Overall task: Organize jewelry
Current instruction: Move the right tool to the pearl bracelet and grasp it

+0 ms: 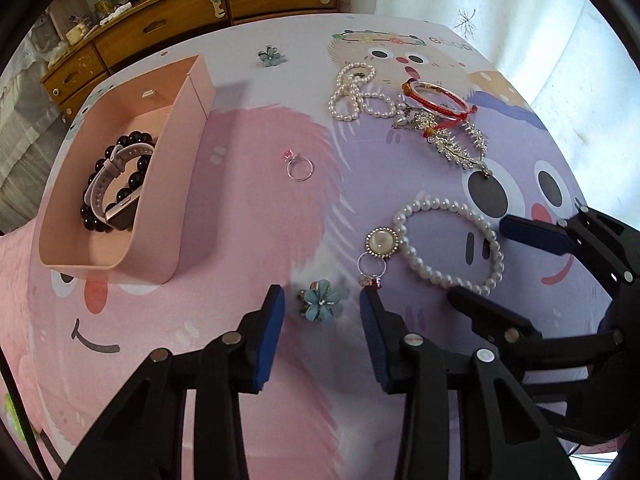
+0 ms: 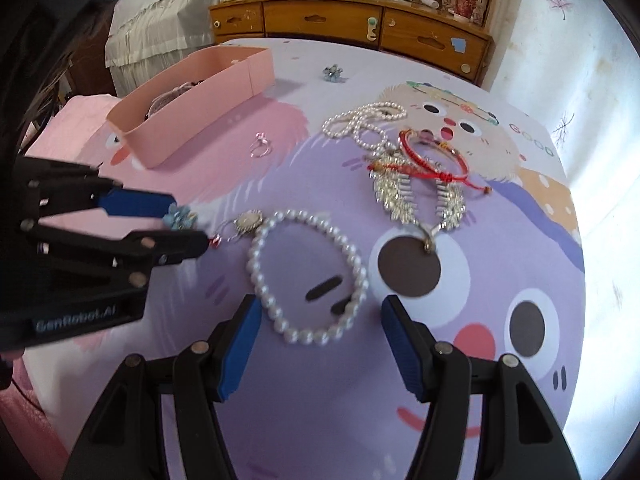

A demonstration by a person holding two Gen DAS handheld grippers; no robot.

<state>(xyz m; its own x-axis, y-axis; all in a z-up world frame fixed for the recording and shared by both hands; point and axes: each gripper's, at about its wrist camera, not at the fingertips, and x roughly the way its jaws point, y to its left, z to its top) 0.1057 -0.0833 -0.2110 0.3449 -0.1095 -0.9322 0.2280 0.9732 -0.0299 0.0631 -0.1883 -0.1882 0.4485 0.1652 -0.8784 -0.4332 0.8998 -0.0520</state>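
Between the jaws of the left gripper (image 1: pixel 322 310): blue flower clip (image 1: pixel 320 300), flat on the tabletop (image 1: pixel 240 240), a sliver of cloth showing on either side. Released, then, straddling and not pinching. Just past the right-hand pad, touching distance: small ring with a red stone (image 1: pixel 372 270), linked to a round pearly brooch (image 1: pixel 381 242). Further ahead and off to the left of those jaws: pink box (image 1: pixel 188 184), with a black bead bracelet (image 1: pixel 136 178) and a pale-strapped watch (image 1: pixel 110 184) inside. Straight ahead, out in the open: thin ring with a pink stone (image 1: pixel 300 168). Over to the right gripper (image 2: pixel 320 320): jaws wide, gripping nothing, hovering over the near arc of the pearl bracelet (image 2: pixel 308 276). Beyond those jaws, in a tangle: silver leaf necklace (image 2: pixel 420 196), red bangle (image 2: pixel 432 156), pearl strand (image 2: pixel 360 124). Far ahead, alone: second blue flower (image 2: pixel 333 72).
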